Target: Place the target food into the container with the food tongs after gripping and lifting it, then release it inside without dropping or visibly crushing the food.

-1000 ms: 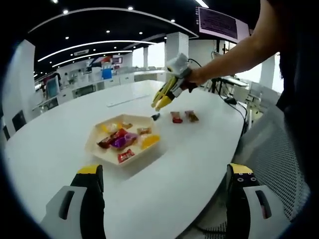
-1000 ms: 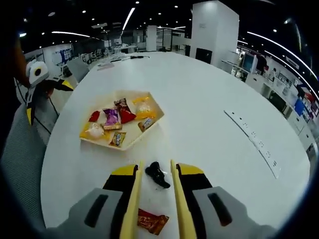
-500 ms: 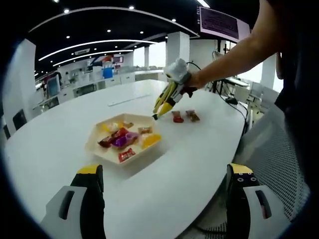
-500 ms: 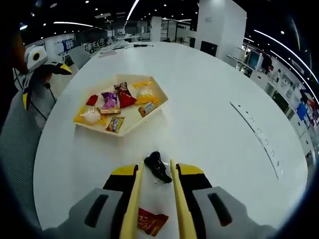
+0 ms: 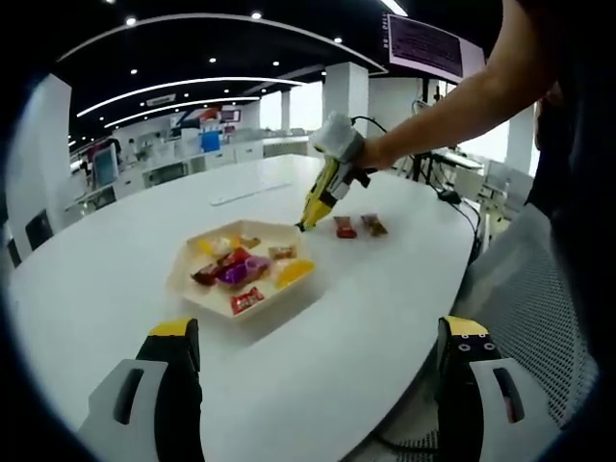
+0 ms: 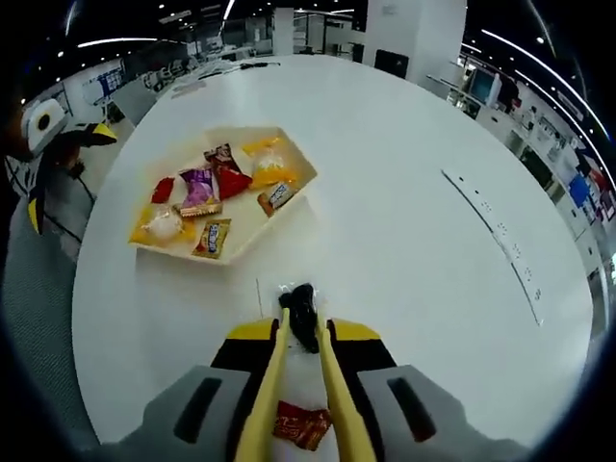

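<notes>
R gripper (image 6: 300, 332) jaws nearly together, pinching a small black wrapped candy (image 6: 302, 314) just above the white table (image 6: 414, 241), near the cream hexagonal tray (image 6: 298, 188). Tray holds approx. seven wrapped sweets; labels too small to read. Red-wrapped candy (image 6: 298, 425) lies under the jaws, partly hidden. In left gripper view, R gripper (image 5: 306, 223) tips down beside the tray (image 5: 192, 289); candy barely visible at its tip. L gripper (image 5: 313, 385) jaws wide apart, nothing between, tips cut off.
</notes>
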A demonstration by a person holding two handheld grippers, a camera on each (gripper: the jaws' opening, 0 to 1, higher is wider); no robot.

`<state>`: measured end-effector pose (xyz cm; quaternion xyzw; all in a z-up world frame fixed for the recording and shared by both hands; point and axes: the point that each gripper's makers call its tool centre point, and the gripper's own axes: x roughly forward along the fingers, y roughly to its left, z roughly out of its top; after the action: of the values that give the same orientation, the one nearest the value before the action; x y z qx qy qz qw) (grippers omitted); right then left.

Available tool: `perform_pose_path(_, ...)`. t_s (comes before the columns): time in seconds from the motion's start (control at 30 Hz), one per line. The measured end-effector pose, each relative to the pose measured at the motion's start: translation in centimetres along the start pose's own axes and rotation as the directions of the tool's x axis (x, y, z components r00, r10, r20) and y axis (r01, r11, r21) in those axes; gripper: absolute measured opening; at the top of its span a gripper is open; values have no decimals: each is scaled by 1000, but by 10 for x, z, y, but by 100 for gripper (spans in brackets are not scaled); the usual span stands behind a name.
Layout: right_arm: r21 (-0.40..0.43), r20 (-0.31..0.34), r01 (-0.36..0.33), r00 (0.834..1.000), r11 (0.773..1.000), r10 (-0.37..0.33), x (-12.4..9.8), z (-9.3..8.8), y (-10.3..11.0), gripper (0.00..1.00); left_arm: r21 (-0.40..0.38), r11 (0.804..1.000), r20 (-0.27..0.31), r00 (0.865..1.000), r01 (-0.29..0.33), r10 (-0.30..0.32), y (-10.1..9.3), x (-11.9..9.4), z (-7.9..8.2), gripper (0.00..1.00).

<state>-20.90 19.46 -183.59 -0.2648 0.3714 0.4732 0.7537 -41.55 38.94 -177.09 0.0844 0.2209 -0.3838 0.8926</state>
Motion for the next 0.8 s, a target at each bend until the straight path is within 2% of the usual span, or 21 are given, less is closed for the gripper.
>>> perform_pose_path(0.37, 60, 24, 14, 1000, 998, -16, -11, 5, -6, 18, 5, 1000, 3, 1000, 3, -3, -1, 0, 1, 100)
perform_pose_path(0.8, 69, 94, 64, 993, 996, -70, -50, 38, -26, 18, 8, 1000, 7, 1000, 4, -4, -1, 0, 2, 100)
